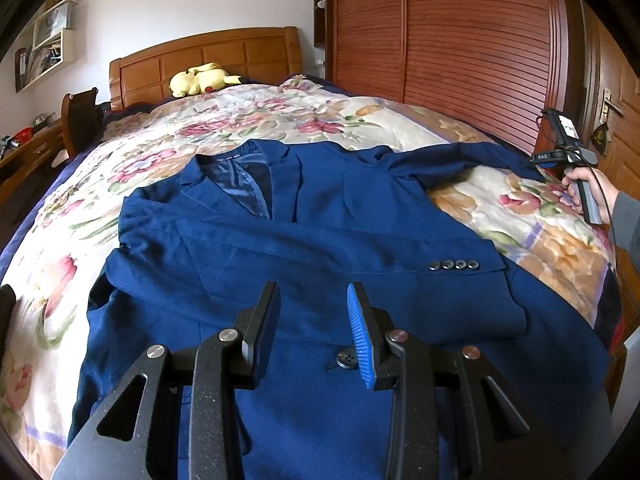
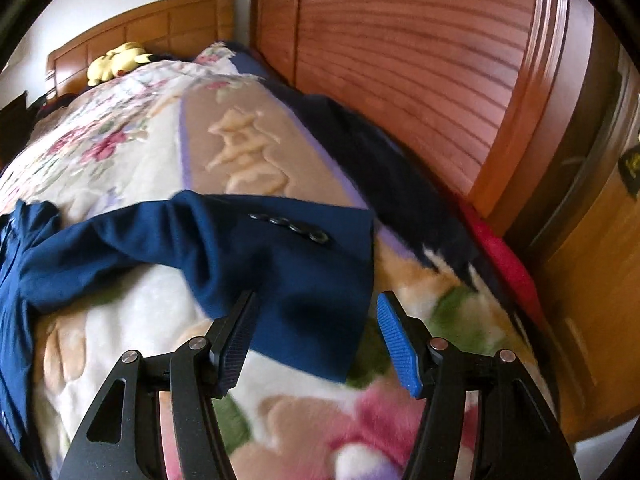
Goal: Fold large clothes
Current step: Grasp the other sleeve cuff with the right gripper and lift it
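A navy blue suit jacket lies face up on the bed, collar toward the headboard. One sleeve is folded across its front, the buttoned cuff lying to the right. The other sleeve stretches out to the right edge of the bed. My left gripper hovers open over the jacket's lower front, with nothing between its fingers. My right gripper stands open just above the outstretched sleeve's cuff; the pads do not press on the cloth. A hand holds that gripper at the far right of the left wrist view.
A floral blanket covers the bed. A yellow plush toy lies by the wooden headboard. A slatted wooden wardrobe runs close along the bed's right side, with a door beyond. A desk and chair stand at the left.
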`<state>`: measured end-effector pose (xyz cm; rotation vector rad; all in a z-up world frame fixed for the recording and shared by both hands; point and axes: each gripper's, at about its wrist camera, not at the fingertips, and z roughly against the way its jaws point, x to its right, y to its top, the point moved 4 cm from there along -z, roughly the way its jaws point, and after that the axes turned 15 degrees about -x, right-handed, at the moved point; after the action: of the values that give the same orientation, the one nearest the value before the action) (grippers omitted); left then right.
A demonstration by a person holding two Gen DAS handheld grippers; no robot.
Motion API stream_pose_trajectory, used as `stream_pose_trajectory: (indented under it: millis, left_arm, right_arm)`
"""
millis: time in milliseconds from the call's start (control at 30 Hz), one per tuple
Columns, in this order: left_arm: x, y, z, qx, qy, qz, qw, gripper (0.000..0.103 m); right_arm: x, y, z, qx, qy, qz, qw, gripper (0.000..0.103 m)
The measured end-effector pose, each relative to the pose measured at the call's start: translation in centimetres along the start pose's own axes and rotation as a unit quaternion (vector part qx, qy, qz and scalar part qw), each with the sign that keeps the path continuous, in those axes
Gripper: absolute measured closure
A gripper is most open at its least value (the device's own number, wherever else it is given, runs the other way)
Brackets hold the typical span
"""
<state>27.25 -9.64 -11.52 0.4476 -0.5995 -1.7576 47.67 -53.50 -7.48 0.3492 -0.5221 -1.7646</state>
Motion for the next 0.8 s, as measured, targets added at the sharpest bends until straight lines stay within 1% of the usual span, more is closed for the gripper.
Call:
stream_pose_trajectory:
  millis: [133,200,333,400,433,467,500,533,567,667,800]
  left_arm:
    - [0.1,0.0,-0.2,-0.004,-0.002,-0.002,1.0000,0.067]
    - [0.1,0.0,-0.2,-0.004,-0.003,-0.002,1.0000,0.067]
    - [0.0,0.0,-0.1,-0.003,-0.003,-0.001,1.0000,0.067]
    - [-0.1,-0.1,0.0,-0.002,-0.003,0.000,1.0000,0.067]
    - [-0.1,-0.1,0.1,-0.002,-0.003,0.000,1.0000,0.067]
    - [-0.1,-0.1,0.2,0.000,-0.003,0.000,1.0000,0.067]
    - [-0.2,-0.1,0.2,0.000,-0.003,0.000,1.0000,0.067]
    - [-0.2,-0.1,0.4,0.000,-0.004,0.001,1.0000,0.067]
    - [-0.3,-0.1,0.4,0.001,-0.005,0.001,1.0000,0.067]
    - [-0.4,-0.2,0.8,0.005,-0.004,0.003,1.0000,0.067]
    - [-0.7,-0.4,1.5,0.010,-0.003,0.004,0.9999,0.067]
  right_arm:
    - [0.7,0.6,-2.2,-0.030,0.019,-0.022,0.999,0.040]
    - [0.7,0.7,-2.6,-0.045,0.024,-0.022,0.998,0.038]
    - [0.1,0.8,-2.9,-0.048,0.012,-0.004,0.999,0.038]
    - [-0.3,0.7,-2.9,-0.046,0.008,0.006,0.999,0.049]
    - [-0.4,0.6,-2.9,-0.044,0.008,0.012,0.999,0.070]
    - [-0.7,0.4,-2.7,-0.042,0.011,0.021,0.999,0.084]
    - [-1.2,0.2,-2.3,-0.038,0.016,0.031,0.999,0.085]
    - [-1.7,0.0,-1.9,-0.033,0.014,0.041,0.999,0.089]
    - [-2.1,-0.2,-1.6,-0.029,0.012,0.051,0.998,0.090]
    - [-4.0,-0.9,0.7,-0.002,0.013,0.083,0.996,0.091]
    - [-6.4,-1.3,5.5,0.049,0.019,0.113,0.992,0.092]
